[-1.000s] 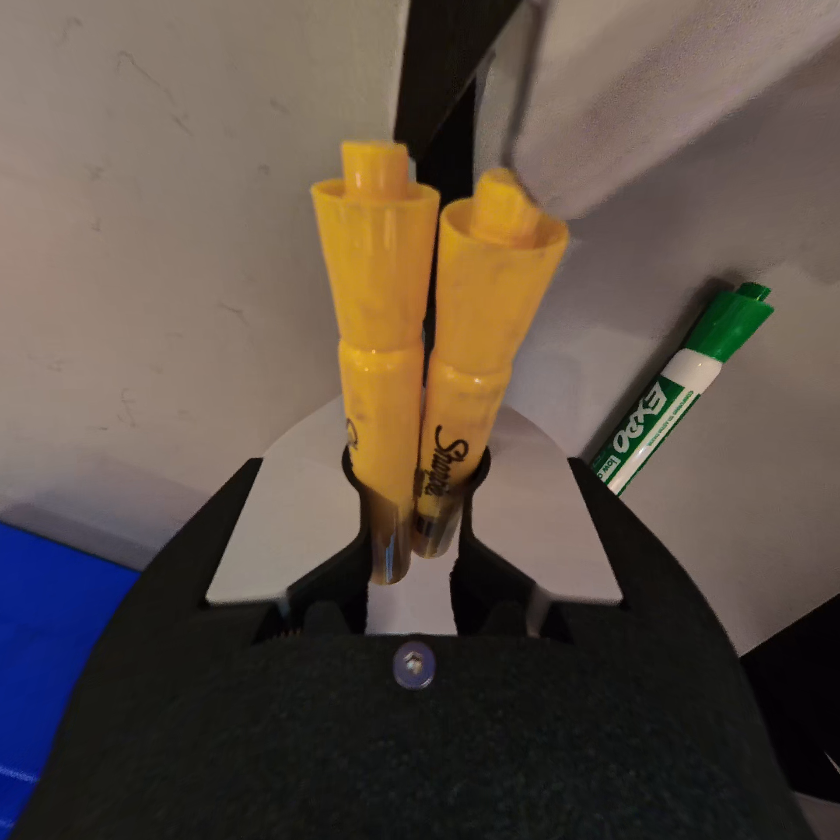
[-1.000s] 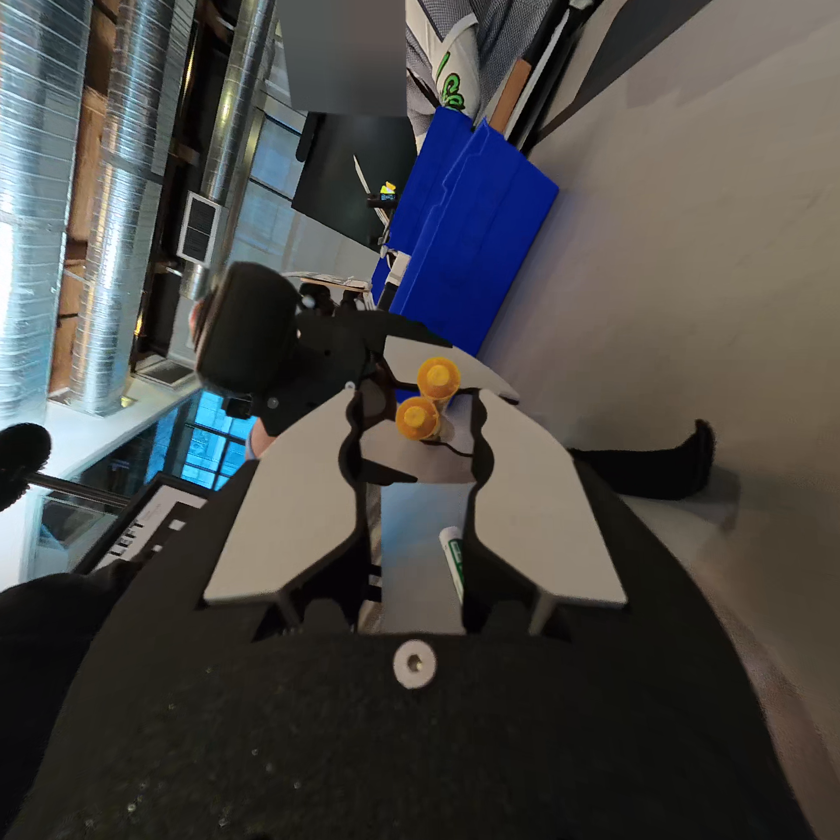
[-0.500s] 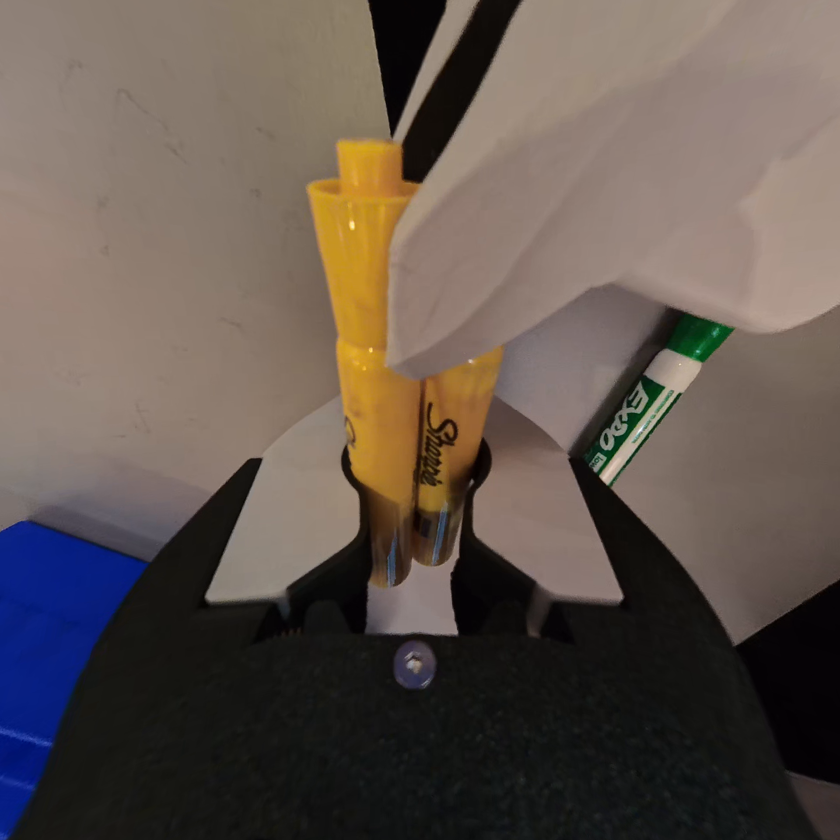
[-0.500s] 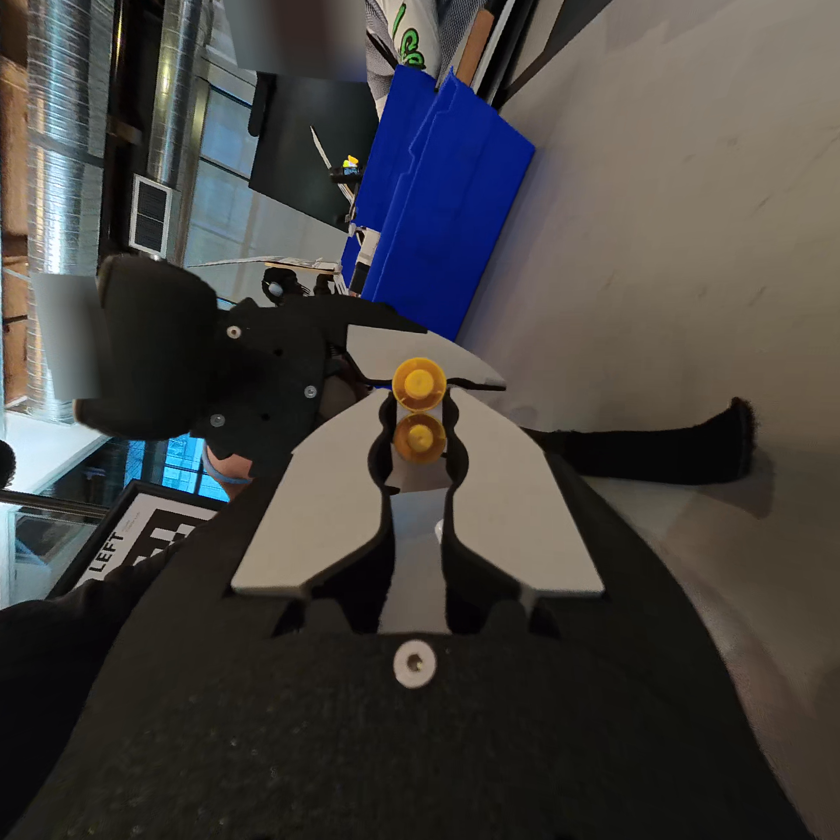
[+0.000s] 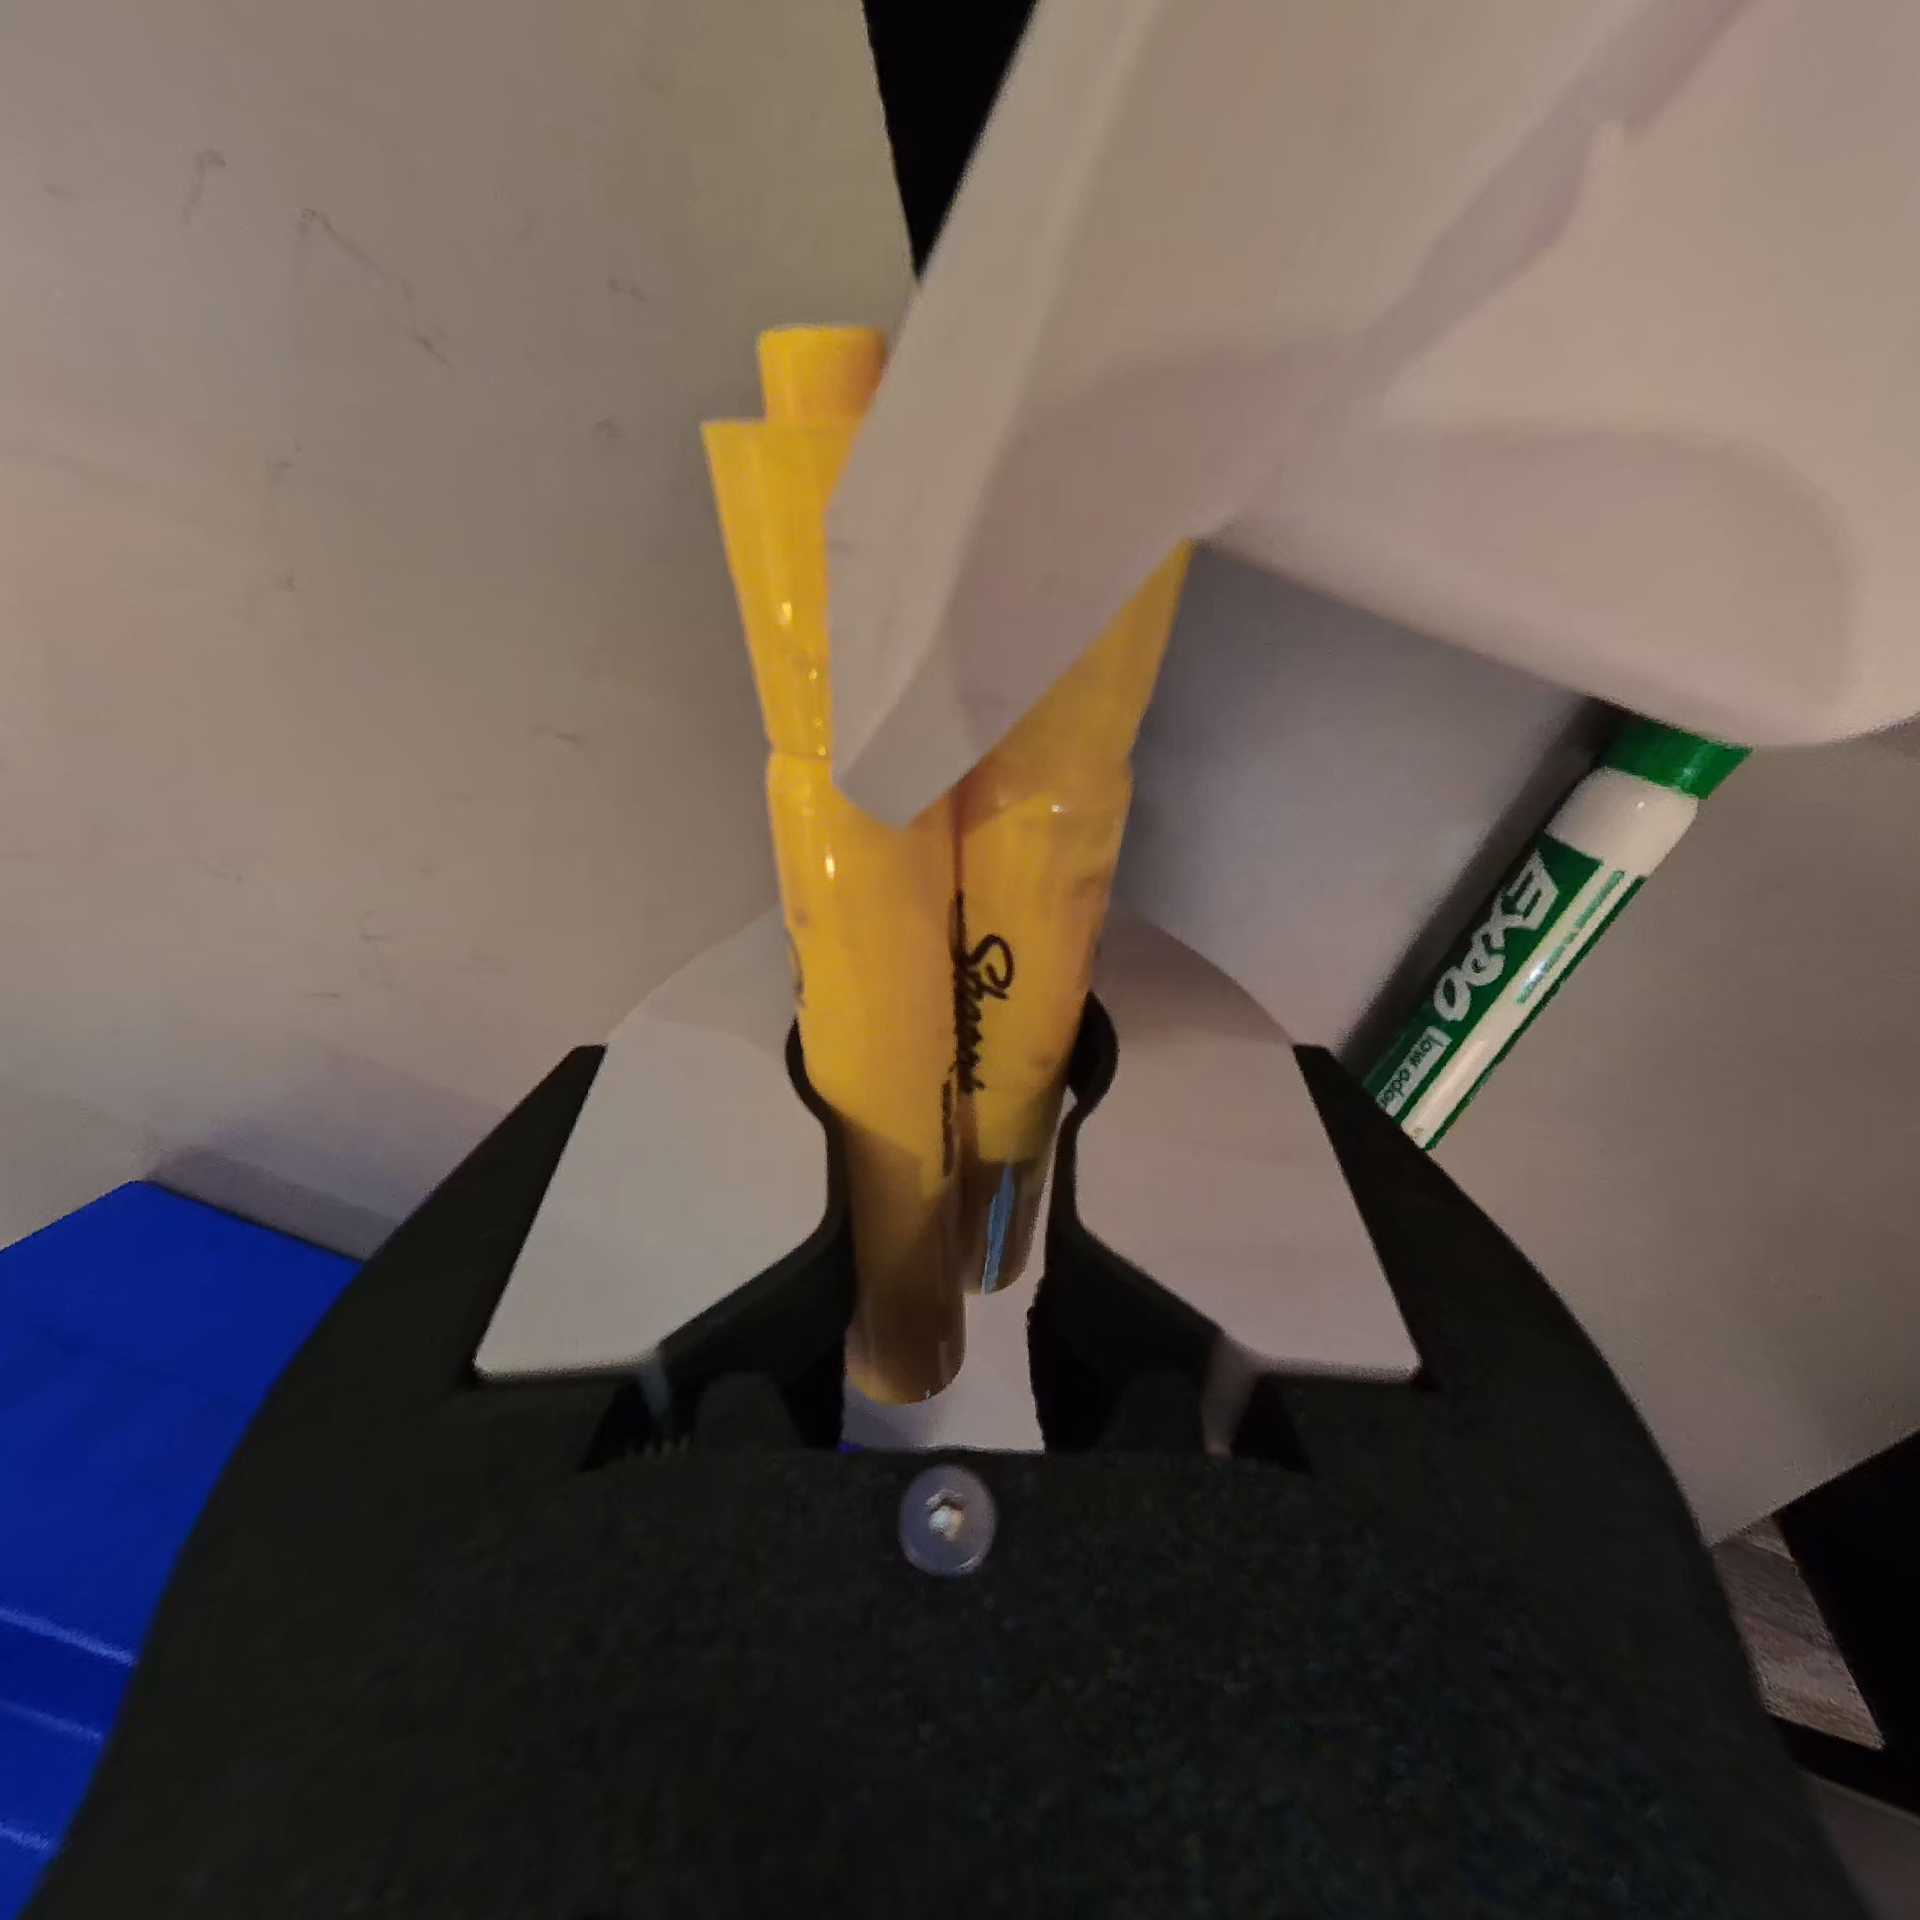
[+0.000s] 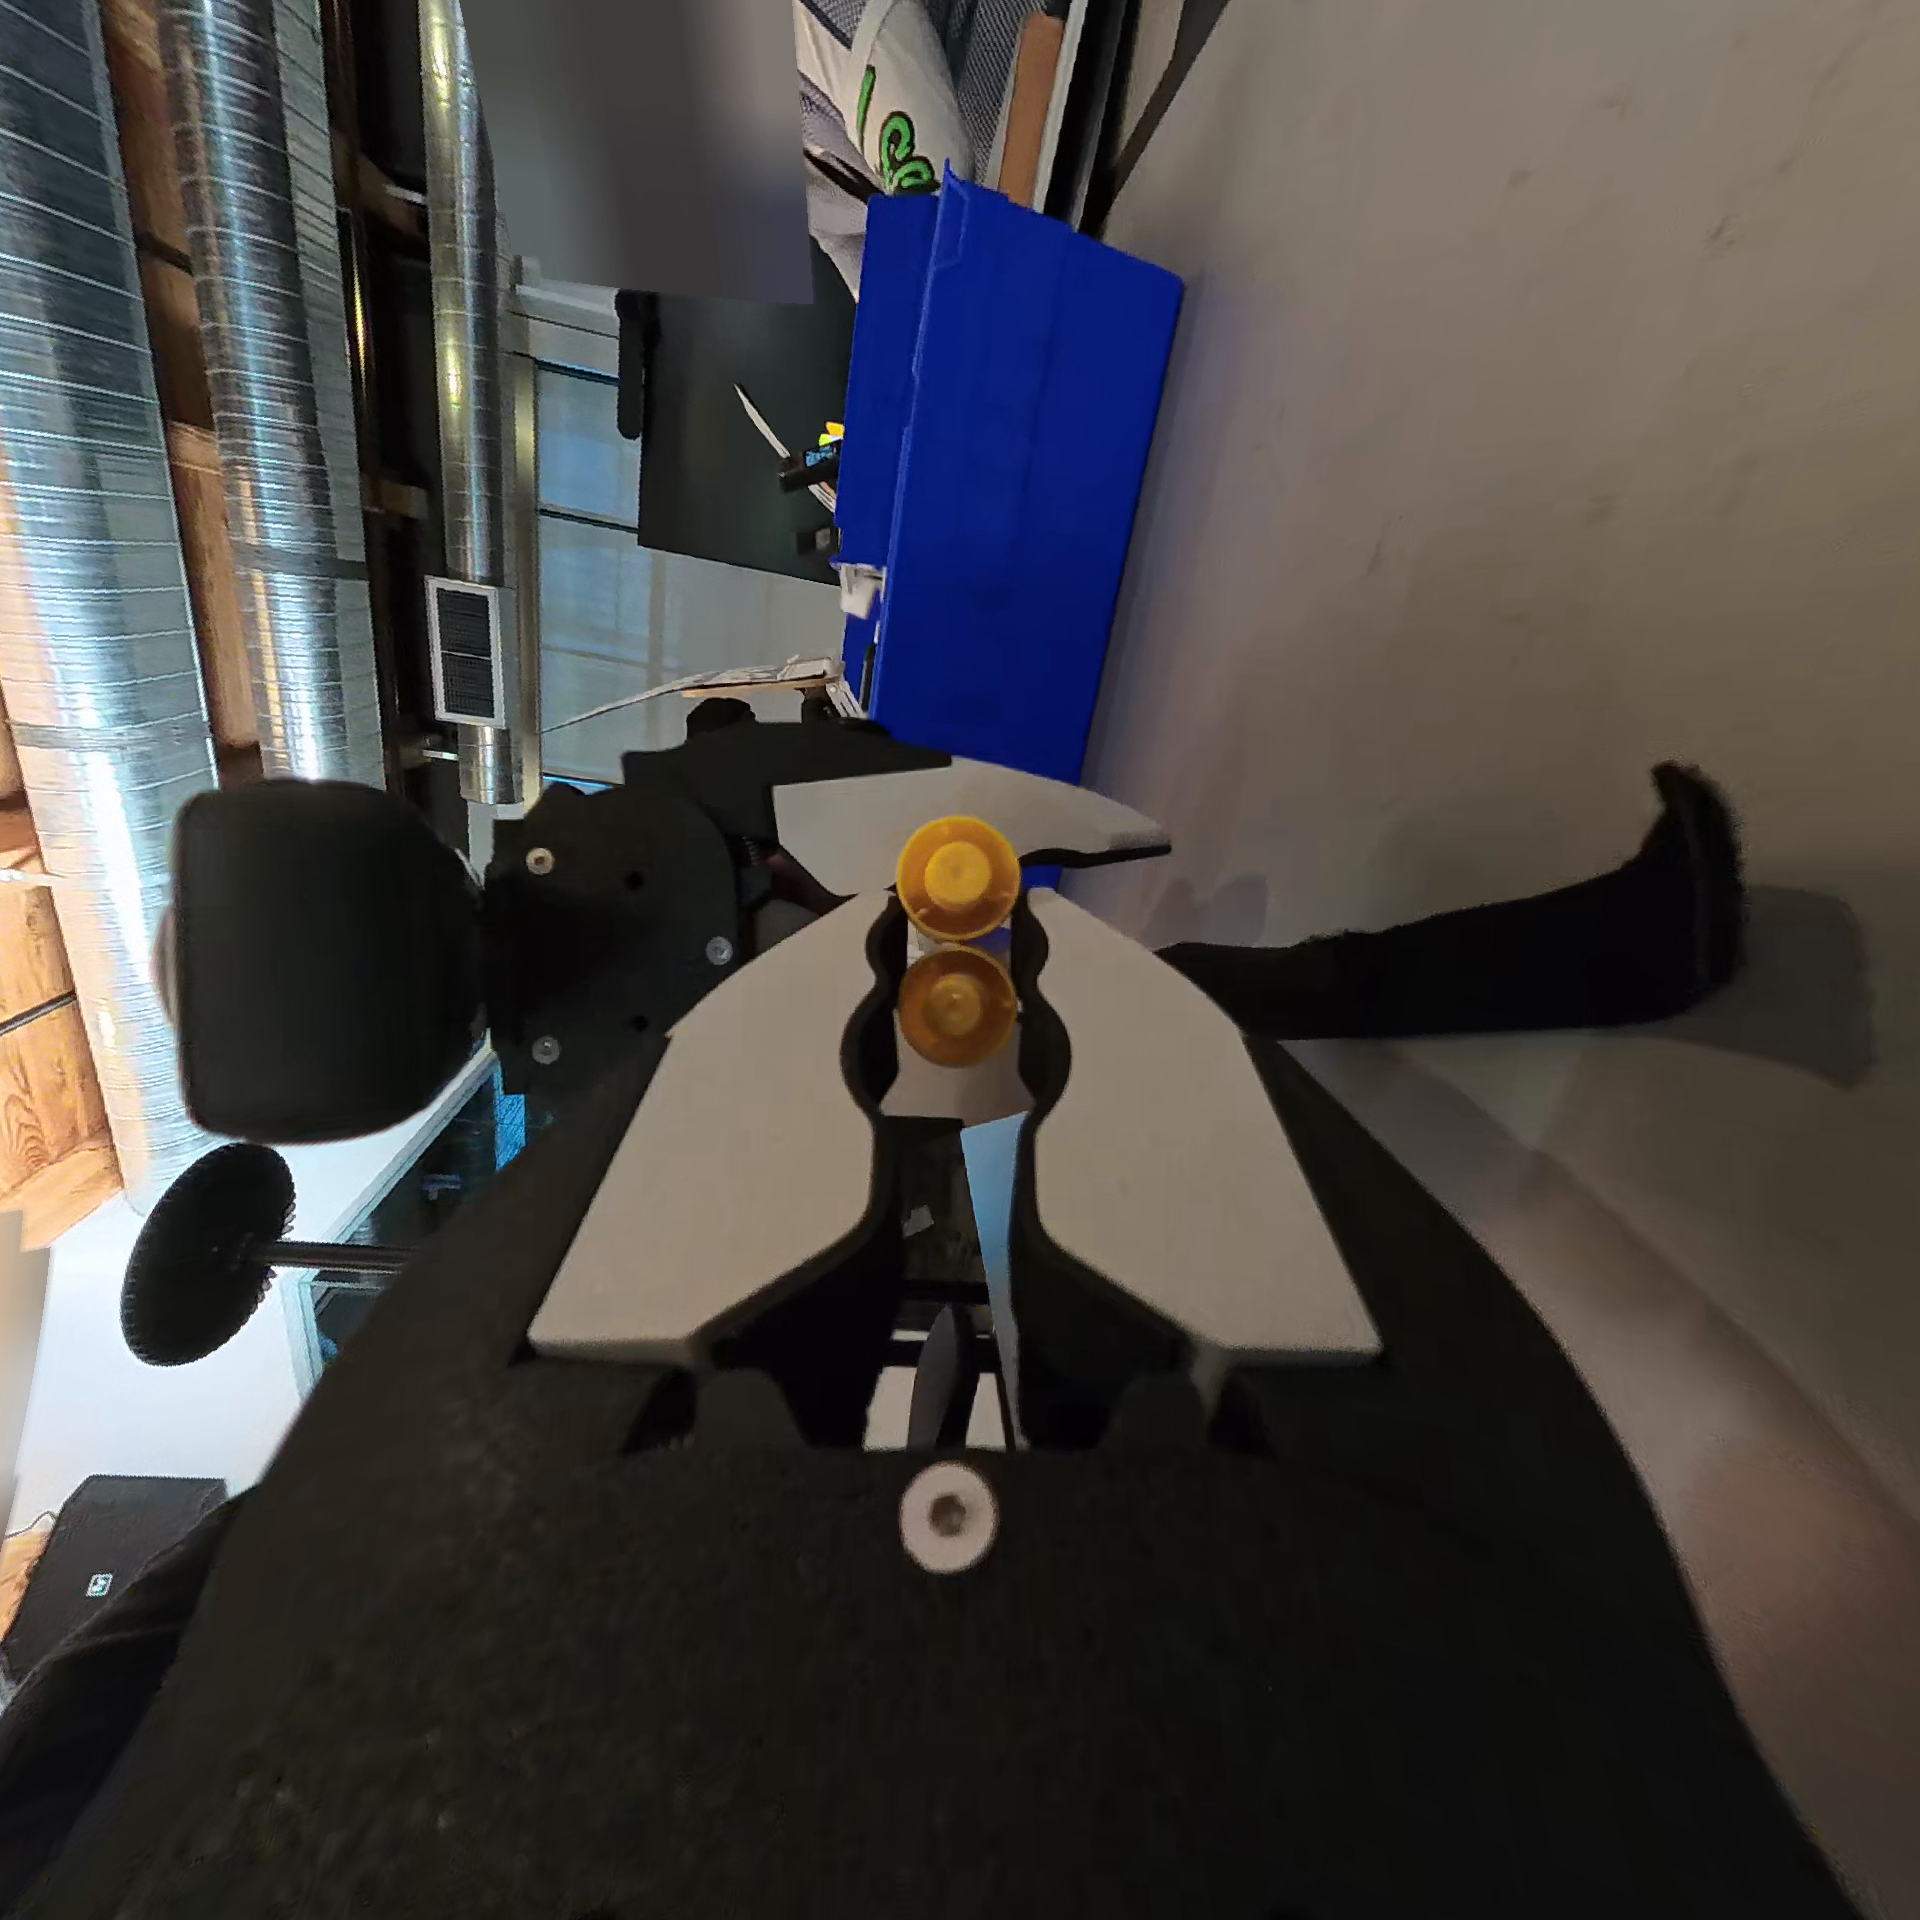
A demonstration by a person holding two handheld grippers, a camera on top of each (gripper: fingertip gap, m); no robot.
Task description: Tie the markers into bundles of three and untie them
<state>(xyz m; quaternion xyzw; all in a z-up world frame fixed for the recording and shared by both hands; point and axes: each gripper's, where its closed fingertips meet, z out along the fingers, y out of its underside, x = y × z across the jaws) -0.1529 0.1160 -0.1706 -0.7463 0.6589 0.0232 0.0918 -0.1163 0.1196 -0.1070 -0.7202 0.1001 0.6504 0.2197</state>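
Observation:
My left gripper (image 5: 951,935) is shut on two yellow markers (image 5: 935,935), side by side, caps pointing away. A grey finger (image 5: 1039,520) of my right gripper comes in from the upper right and covers the right marker's cap. In the right wrist view the two yellow caps (image 6: 954,1013) face the camera, one above the other. My right gripper (image 6: 956,914) is closed against them near its fingertips. The left gripper's finger (image 6: 862,831) shows behind them. A green and white marker (image 5: 1538,945) lies on the grey table to the right.
A black strap (image 6: 1507,956) lies on the grey table (image 6: 1507,468) past the markers. A blue bin (image 6: 1008,499) stands at the table's far side and also shows in the left wrist view (image 5: 125,1403). A person's dark sleeve fills the lower left. Tip to tip, the grippers are about 7 cm apart.
My right gripper has moved in over the cap ends of the yellow markers and its fingers have narrowed around them. My left gripper keeps its hold.

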